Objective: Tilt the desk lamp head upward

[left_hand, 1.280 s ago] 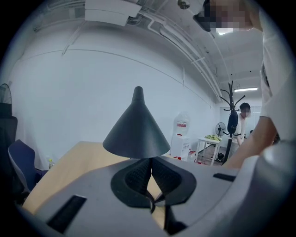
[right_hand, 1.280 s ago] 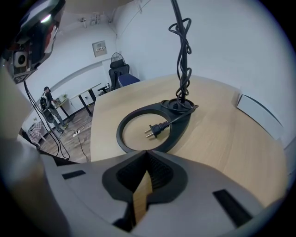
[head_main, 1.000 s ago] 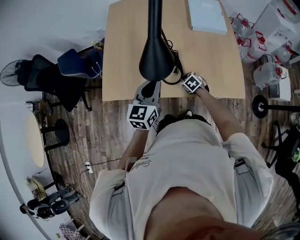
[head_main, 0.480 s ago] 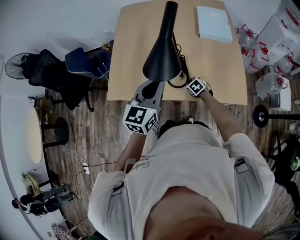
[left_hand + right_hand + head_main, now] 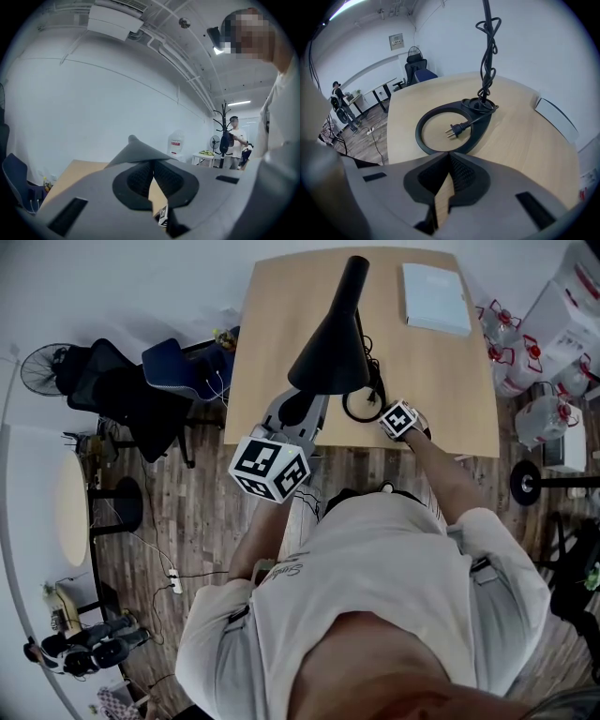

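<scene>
Left tongs (image 5: 152,165): I see them pinched shut on the rim of the lamp head (image 5: 330,357), which rises just ahead.
Right tongs (image 5: 450,157): closed on nothing.
Lamp base (image 5: 483,126): on the desk (image 5: 441,381), just ahead of the right tips.

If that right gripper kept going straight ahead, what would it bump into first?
Probably the near rim of the black lamp base on the table, right ahead of the right gripper.
</scene>
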A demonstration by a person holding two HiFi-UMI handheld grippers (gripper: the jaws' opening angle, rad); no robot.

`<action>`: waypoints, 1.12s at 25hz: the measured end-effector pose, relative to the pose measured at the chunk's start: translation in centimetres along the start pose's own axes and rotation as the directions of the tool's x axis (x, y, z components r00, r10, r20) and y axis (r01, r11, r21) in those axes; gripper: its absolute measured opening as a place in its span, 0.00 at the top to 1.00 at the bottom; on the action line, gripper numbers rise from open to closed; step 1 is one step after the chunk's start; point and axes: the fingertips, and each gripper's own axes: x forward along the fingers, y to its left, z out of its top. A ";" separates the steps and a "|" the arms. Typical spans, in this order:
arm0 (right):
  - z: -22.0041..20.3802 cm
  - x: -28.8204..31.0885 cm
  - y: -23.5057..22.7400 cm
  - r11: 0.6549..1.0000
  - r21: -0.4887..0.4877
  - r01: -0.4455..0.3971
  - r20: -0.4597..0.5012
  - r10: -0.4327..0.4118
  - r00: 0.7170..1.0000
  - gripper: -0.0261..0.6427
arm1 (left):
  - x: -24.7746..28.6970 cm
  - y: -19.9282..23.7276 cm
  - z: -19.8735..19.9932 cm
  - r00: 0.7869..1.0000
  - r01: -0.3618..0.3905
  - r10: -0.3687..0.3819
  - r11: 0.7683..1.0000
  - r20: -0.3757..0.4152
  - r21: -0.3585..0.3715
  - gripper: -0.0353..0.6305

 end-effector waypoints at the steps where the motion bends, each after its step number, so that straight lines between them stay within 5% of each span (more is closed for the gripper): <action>1: 0.0 0.0 0.0 1.000 0.000 0.002 -0.001 -0.002 1.000 0.97 | 0.0 -0.1 0.5 1.000 0.005 -0.005 1.000 0.008 0.000 0.92; 17: -1.6 0.4 0.0 0.997 0.078 -0.020 -0.024 0.022 0.999 0.97 | 1.5 0.3 7.6 0.997 0.006 -0.012 0.997 0.073 0.075 0.92; 22: -1.2 0.1 0.5 0.998 -0.066 0.020 -0.064 -0.025 0.998 0.97 | 1.5 0.9 8.0 0.998 -0.005 0.000 0.997 0.063 0.080 0.92; 28: -0.3 -0.2 -0.5 0.977 0.205 -0.067 0.049 0.058 0.997 0.97 | 1.5 0.8 8.0 0.998 -0.006 0.001 0.997 0.064 0.077 0.92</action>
